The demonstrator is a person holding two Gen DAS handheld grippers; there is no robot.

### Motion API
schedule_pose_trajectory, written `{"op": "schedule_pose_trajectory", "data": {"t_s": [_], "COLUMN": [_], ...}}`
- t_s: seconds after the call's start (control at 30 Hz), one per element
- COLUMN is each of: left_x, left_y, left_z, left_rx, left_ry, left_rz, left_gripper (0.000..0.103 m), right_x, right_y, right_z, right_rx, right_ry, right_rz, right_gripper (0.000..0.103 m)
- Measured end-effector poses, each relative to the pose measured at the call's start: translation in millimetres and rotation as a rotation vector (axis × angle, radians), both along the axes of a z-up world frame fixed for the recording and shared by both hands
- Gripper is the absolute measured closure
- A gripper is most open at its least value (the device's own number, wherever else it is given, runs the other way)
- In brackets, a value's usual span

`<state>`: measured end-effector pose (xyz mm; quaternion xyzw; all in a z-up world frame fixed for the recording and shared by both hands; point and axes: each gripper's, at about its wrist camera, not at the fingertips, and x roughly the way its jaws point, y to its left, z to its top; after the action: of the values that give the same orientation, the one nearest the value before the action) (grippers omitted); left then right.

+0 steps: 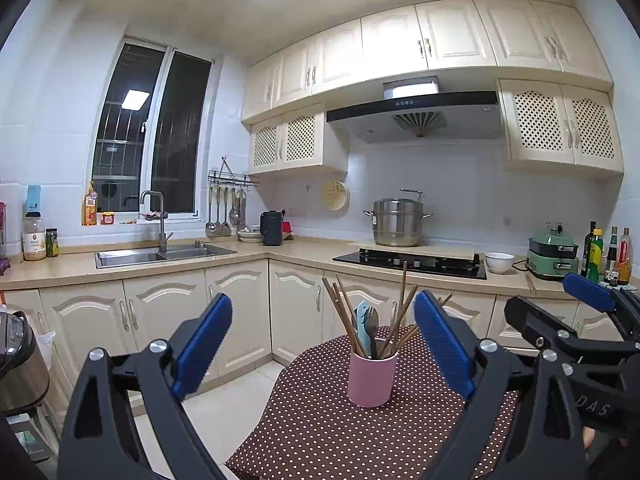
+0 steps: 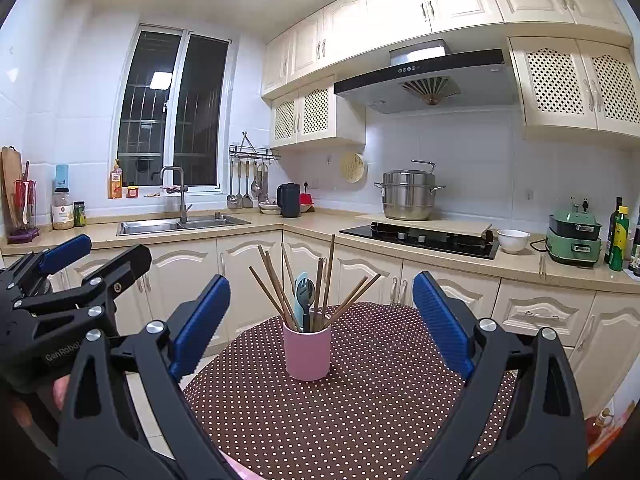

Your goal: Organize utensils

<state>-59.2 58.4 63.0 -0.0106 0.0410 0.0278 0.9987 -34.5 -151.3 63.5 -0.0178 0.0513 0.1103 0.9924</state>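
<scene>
Pink cup w/ chopsticks and spoon sits mid tabletop – both tongs, left & right, spread wide, empty – sticks look light, stiff, slick, so pinch near tops.

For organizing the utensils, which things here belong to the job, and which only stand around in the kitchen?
Belong to the job:
- pink cup on the dotted table
- wooden chopsticks standing in it
- light blue spoon and dark fork in it

Only standing around:
- steel pot on the stove
- black kettle
- white bowl
- green cooker
- sink
</scene>
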Motion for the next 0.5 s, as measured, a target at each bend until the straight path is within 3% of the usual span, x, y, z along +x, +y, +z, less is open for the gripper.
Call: {"op": "schedule_pose_trajectory", "data": {"t_s": [0.5], "left_x": [4.9], "left_y": [-5.2], "left_z": [-1.9], "left_rx": [0.021], "left_ry": [-0.008], "left_rz": [0.003], "left_gripper": [0.012], "right_x": [3.3], "right_y": [-3.7], "right_z": [-2.8], "right_rx": [0.013], "right_ry": [0.009], "right_rz": [0.001], "right_gripper": [0.012]}}
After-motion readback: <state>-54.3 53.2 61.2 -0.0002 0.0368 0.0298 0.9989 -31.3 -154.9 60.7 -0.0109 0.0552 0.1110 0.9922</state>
